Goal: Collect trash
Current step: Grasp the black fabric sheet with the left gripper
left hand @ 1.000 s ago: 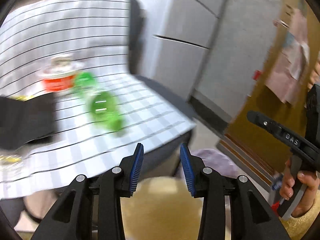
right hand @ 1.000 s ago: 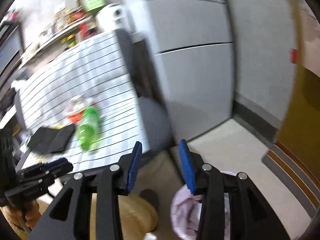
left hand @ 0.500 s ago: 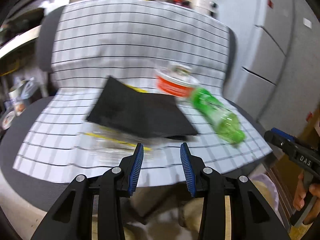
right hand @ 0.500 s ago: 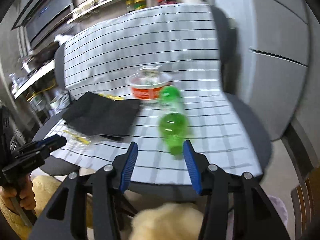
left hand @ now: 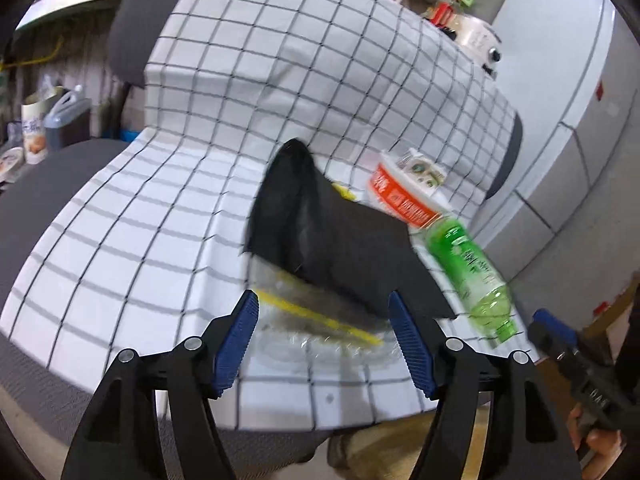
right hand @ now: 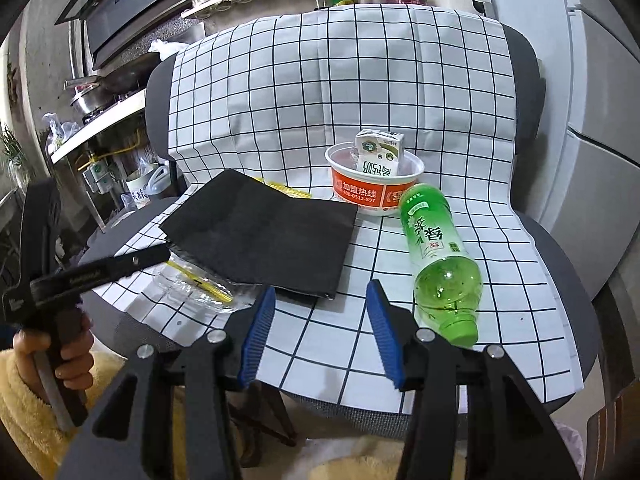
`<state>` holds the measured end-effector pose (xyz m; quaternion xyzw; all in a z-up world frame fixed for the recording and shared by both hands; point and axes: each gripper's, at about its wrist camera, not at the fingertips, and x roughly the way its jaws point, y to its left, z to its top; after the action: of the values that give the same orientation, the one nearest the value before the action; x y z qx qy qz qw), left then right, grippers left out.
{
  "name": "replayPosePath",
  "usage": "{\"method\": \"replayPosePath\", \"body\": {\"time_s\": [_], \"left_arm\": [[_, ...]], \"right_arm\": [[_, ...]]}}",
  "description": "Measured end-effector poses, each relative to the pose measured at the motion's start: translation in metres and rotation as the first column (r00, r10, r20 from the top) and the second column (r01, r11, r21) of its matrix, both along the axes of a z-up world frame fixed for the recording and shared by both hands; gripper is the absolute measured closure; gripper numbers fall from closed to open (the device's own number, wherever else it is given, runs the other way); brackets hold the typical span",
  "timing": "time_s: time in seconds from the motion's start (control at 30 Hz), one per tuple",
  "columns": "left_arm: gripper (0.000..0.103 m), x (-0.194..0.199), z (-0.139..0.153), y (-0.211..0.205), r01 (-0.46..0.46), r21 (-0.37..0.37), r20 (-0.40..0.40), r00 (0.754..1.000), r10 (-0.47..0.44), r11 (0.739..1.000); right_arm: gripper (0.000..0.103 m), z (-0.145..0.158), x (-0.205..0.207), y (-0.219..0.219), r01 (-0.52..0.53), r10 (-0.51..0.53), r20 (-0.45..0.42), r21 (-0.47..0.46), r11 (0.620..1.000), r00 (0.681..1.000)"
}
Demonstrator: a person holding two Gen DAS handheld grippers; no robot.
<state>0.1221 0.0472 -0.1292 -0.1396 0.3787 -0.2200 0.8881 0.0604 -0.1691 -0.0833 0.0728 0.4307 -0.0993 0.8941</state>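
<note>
Looking along your left hand-held gripper, you see its jaws spread wide and empty over the front edge of the chair seat, which is draped in a checked cloth. Just ahead lies a clear plastic wrapper with a yellow strip, partly tucked under a black mat. That wrapper looks feather-light, crinkly and slippery, so pinch a bunched fold near its free front edge. This view is blurred, and the mat hides much of the orange bowl behind it. Your right hand-held gripper pokes in at the right edge.

From the right hand-held gripper, also released and holding nothing, the picture is sharper. You can see a small carton standing in the bowl, which the left view barely shows. The green bottle lies on its side just right of the bowl, cap toward you. It looks empty, light and rounded, likely to roll; take it across the labelled middle, where it is firmest. The bowl seems thin and crushable, so grip its rim. The left hand-held gripper hovers over the wrapper.
</note>
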Motion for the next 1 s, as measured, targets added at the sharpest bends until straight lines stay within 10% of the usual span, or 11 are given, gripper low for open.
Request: {"method": "replayPosePath", "body": {"time_s": [0.5,1.0], "left_arm": [[0.033,0.052,-0.024,0.000,-0.005,-0.026,-0.079,0.997,0.003,1.000],[0.033,0.025,0.021,-0.091,0.185,0.089,0.138,0.971,-0.196,0.979]], "right_arm": [[0.056,-0.008,-0.007,-0.021,0.032,-0.032,-0.008,0.016,0.999,0.999],[0.055,-0.007,-0.034,-0.055,0.097,-0.098,0.017,0.052,0.994,0.995]]}}
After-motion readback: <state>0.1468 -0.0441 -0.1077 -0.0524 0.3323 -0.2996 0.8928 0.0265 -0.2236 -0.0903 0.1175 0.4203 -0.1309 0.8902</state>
